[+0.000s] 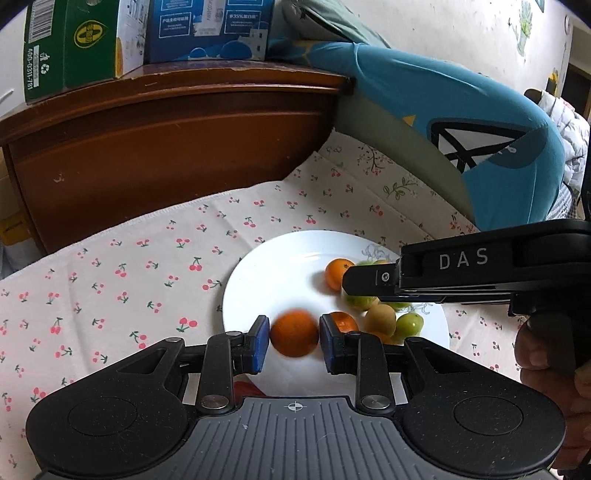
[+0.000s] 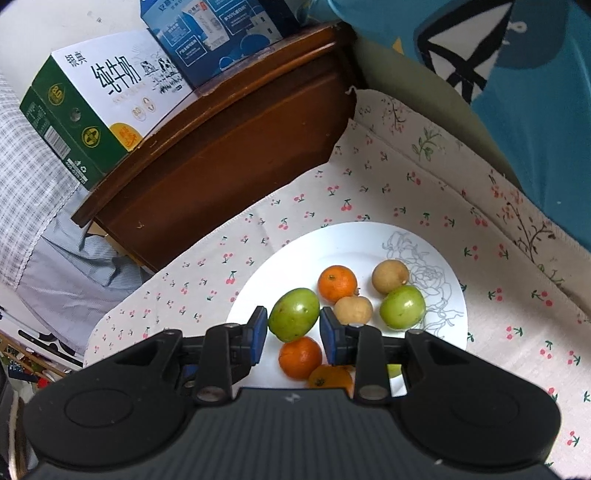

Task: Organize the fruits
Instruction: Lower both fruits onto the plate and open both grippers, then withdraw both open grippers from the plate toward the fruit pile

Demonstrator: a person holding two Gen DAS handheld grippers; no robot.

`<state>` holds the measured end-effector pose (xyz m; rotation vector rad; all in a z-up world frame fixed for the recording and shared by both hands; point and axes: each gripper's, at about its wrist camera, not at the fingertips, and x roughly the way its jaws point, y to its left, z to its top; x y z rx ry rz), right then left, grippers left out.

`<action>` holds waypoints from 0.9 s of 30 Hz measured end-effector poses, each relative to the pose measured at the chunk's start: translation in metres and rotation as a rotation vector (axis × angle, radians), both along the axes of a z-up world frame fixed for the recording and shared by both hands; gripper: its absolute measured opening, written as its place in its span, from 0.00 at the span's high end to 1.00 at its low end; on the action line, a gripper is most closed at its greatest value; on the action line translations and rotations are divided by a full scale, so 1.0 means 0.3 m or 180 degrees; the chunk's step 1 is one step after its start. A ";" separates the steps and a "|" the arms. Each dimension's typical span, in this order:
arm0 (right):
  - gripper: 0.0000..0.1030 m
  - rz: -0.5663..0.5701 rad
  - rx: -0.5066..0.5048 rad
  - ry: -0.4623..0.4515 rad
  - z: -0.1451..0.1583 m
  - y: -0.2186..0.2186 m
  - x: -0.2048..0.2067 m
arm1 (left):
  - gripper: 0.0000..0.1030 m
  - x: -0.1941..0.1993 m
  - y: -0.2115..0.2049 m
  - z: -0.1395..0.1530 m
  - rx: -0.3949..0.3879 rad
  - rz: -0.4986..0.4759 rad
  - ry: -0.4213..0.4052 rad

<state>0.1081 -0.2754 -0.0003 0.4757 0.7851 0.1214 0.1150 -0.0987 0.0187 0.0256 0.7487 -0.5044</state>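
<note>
A white plate (image 1: 266,266) (image 2: 332,243) lies on the cherry-print cloth and holds several small fruits. In the left wrist view a blurred orange (image 1: 294,334) sits between the blue pads of my left gripper (image 1: 294,339), low over the plate's near edge. The pads look just clear of it, so the gripper reads as open. My right gripper (image 2: 293,332) (image 1: 349,284) is shut on a green fruit (image 2: 294,314) above the plate. On the plate lie an orange (image 2: 338,283), two tan fruits (image 2: 390,276) (image 2: 353,309), another green fruit (image 2: 402,306) and two more oranges (image 2: 300,357).
A dark wooden cabinet (image 1: 166,147) stands behind the cloth, with a green-and-white carton (image 2: 92,107) and a blue carton (image 1: 210,29) on top. A teal pillow (image 1: 480,110) leans at the back right. A hand (image 1: 535,350) holds the right gripper's handle.
</note>
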 end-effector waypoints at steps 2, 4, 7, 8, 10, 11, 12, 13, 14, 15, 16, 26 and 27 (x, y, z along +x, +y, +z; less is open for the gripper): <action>0.68 -0.0019 0.0007 -0.0019 0.006 -0.005 -0.001 | 0.69 0.000 0.001 0.009 -0.0014 0.0014 -0.0004; 0.68 -0.0037 -0.0004 -0.0058 0.015 -0.008 -0.004 | 0.55 -0.002 0.003 0.018 -0.0008 0.0048 -0.0021; 0.68 -0.0041 -0.0004 -0.0107 0.029 -0.010 -0.012 | 0.47 -0.014 0.005 0.037 0.0036 0.0083 -0.0100; 0.68 -0.0044 -0.0016 -0.0124 0.034 -0.010 -0.013 | 0.45 -0.014 0.006 0.042 0.0045 0.0081 -0.0097; 0.68 -0.0037 -0.0039 -0.0151 0.042 -0.008 -0.018 | 0.35 -0.019 0.008 0.054 0.0070 0.0110 -0.0081; 0.68 -0.0028 -0.0047 -0.0159 0.045 -0.006 -0.021 | 0.32 -0.023 0.010 0.059 0.0089 0.0134 -0.0088; 0.67 -0.0020 -0.0060 -0.0168 0.047 -0.003 -0.024 | 0.31 -0.028 0.012 0.064 0.0116 0.0153 -0.0100; 0.67 -0.0012 -0.0076 -0.0174 0.050 0.000 -0.028 | 0.30 -0.032 0.014 0.066 0.0134 0.0157 -0.0106; 0.67 -0.0006 -0.0085 -0.0175 0.051 0.004 -0.032 | 0.29 -0.038 0.017 0.069 0.0151 0.0158 -0.0105; 0.67 -0.0001 -0.0086 -0.0173 0.052 0.007 -0.038 | 0.28 -0.042 0.021 0.071 0.0167 0.0168 -0.0092; 0.67 0.0002 -0.0081 -0.0171 0.052 0.009 -0.044 | 0.26 -0.046 0.024 0.071 0.0182 0.0182 -0.0081; 0.66 0.0060 -0.0171 -0.0226 0.074 0.043 -0.098 | 0.24 -0.095 0.068 0.087 0.0287 0.0283 -0.0061; 0.66 0.0069 -0.0195 -0.0237 0.076 0.048 -0.104 | 0.23 -0.100 0.074 0.088 0.0294 0.0293 -0.0063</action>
